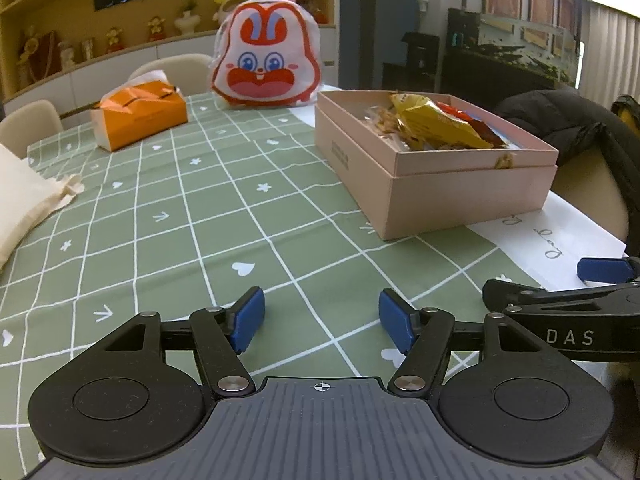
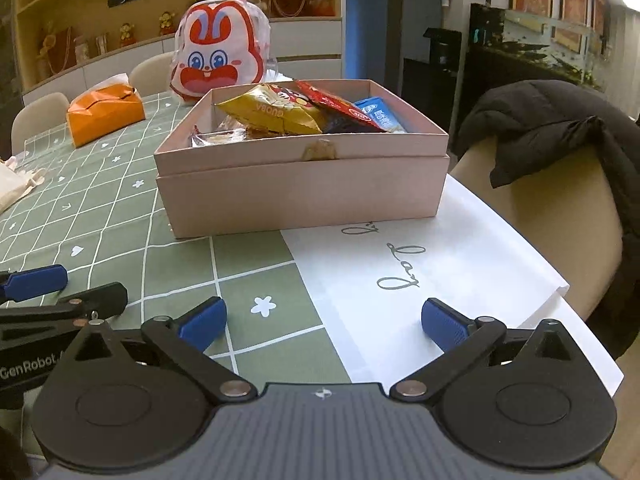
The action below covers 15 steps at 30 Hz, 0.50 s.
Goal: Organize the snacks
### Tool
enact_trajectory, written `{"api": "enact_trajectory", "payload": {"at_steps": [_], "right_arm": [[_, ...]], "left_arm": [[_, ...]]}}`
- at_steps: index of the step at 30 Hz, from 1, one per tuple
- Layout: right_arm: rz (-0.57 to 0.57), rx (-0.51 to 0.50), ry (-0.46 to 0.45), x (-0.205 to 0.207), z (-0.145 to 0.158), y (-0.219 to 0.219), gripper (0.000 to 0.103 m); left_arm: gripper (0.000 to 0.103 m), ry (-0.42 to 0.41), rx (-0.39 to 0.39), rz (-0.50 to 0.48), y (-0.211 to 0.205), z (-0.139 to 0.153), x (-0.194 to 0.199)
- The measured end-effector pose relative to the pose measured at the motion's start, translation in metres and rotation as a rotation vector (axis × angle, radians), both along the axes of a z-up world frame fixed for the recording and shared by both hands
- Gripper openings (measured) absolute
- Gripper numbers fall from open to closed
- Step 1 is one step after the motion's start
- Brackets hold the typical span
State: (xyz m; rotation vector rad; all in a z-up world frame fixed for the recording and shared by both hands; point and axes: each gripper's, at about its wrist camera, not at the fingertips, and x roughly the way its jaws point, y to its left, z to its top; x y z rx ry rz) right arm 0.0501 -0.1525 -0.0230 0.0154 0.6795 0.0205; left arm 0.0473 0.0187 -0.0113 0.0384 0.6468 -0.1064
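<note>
- Left hand-held gripper (image 1: 322,320) had its jaws apart, nothing between them, low over the green checked cloth (image 1: 208,216) on the surface.
- Right hand-held gripper (image 2: 322,326) had its jaws spread very wide, also empty, over the edge of the white paper bag (image 2: 432,264).
- Snacks sat in the pink box (image 2: 304,196): yellow packet (image 2: 276,116), red packet (image 2: 340,108), blue packet (image 2: 378,116), plus a clear-wrapped item near the left wall.
- Risk: the two grippers sat close side by side; reaching together could knock them into each other.
- Risk: the box stood partly on the paper bag near the surface's edge; a push could slide it off.
- Risk: packets piled above the rim; a clumsy grab could tip one out.
- Risk: crinkly wrappers might slip from the pads.
- No loose snacks were seen on the cloth; likely near done.
</note>
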Motion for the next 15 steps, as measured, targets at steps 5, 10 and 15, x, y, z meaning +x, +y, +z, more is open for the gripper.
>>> {"api": "enact_trajectory", "payload": {"at_steps": [5, 10, 15], "right_arm": [[0.029, 0.001, 0.0, 0.0034, 0.0002, -0.0046, 0.103], [0.029, 0.0, 0.001, 0.0032, 0.0002, -0.0041, 0.103], [0.029, 0.0, 0.001, 0.0032, 0.0002, -0.0042, 0.103]], "left_arm": [[0.07, 0.0, 0.002, 0.0, -0.0005, -0.0003, -0.0003], [0.07, 0.0, 0.0, 0.0, -0.0005, -0.0002, -0.0002], [0.07, 0.0, -0.001, 0.0, -0.0002, -0.0002, -0.0003]]}}
